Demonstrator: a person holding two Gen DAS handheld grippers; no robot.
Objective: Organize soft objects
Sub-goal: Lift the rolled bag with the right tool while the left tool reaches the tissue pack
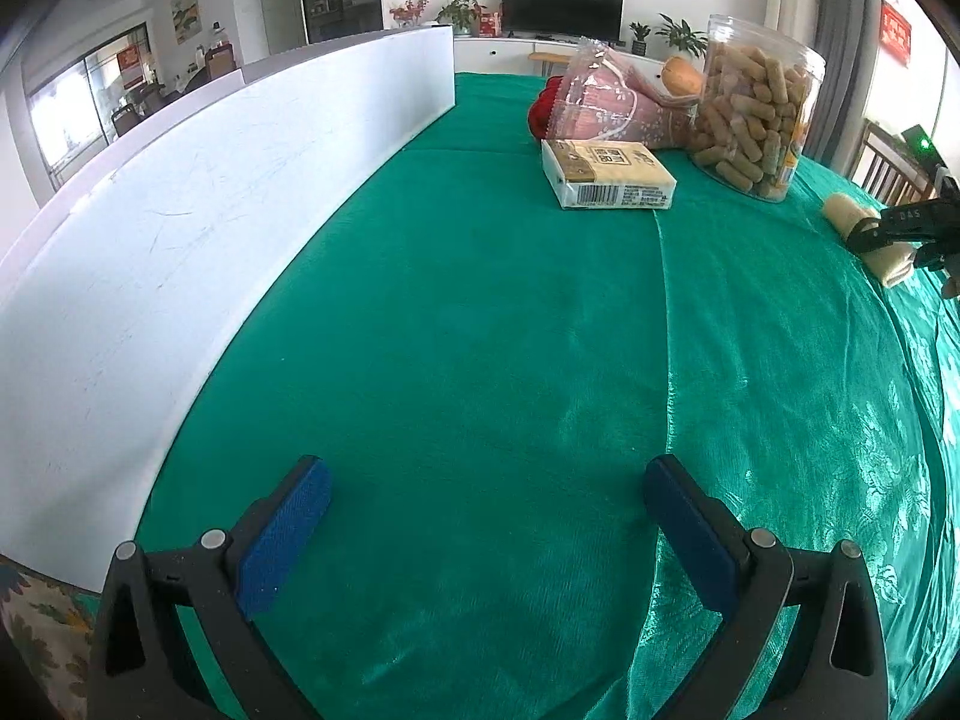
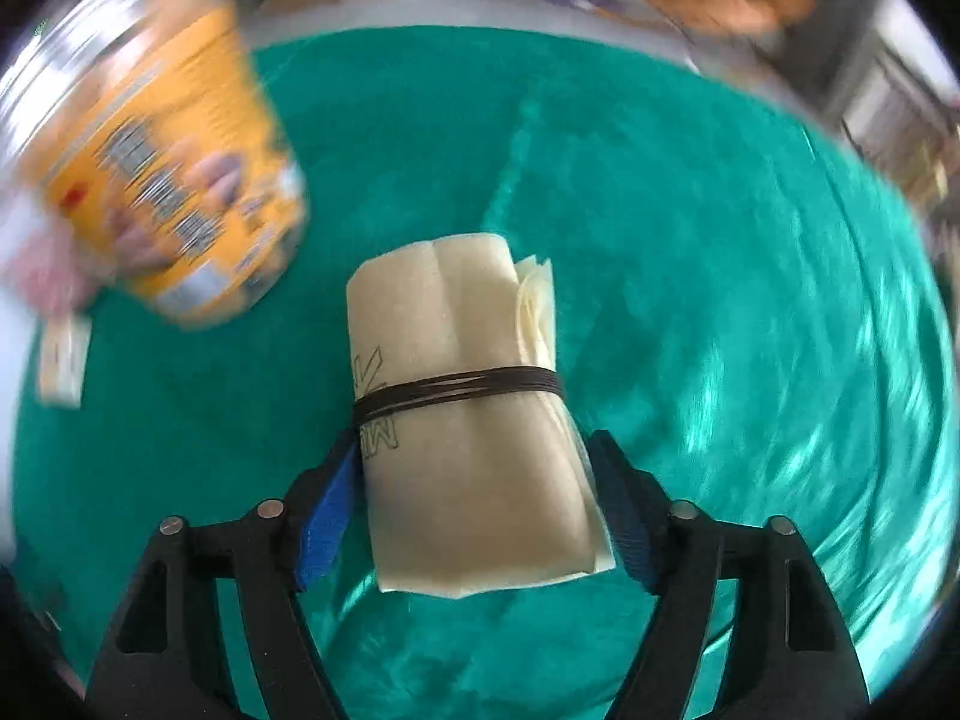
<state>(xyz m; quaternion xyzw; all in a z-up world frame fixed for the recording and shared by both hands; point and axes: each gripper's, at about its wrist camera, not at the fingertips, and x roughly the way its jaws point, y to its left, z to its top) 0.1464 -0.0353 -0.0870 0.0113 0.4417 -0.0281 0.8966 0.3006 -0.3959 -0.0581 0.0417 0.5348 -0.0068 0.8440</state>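
While the right hand-held gripper (image 2: 477,498) straddles the rolled cream cloth (image 2: 474,414), we note its blue pads (image 2: 327,516) sit against or just beside the roll's flanks; the left pad appears to touch, the right side we cannot confirm, so a firm grip is not established. A dark elastic band (image 2: 462,390) binds the roll, which lies on the green surface (image 2: 690,300) just right of the snack jar (image 2: 174,168). The right wrist view is motion-blurred. The left hand-held gripper (image 1: 486,534) is wide open and holds nothing, low over bare cloth well short of the jar. Beside the jar, on its left, sit a tissue pack (image 1: 606,180) and a pink bagged soft item (image 1: 606,102); a white board (image 1: 198,198) stands farther left. We judge the step in hand to be the grasp of the roll. Next move calls for closing fully on the roll below the band, gently, since it should compress, then lifting clear of the jar.
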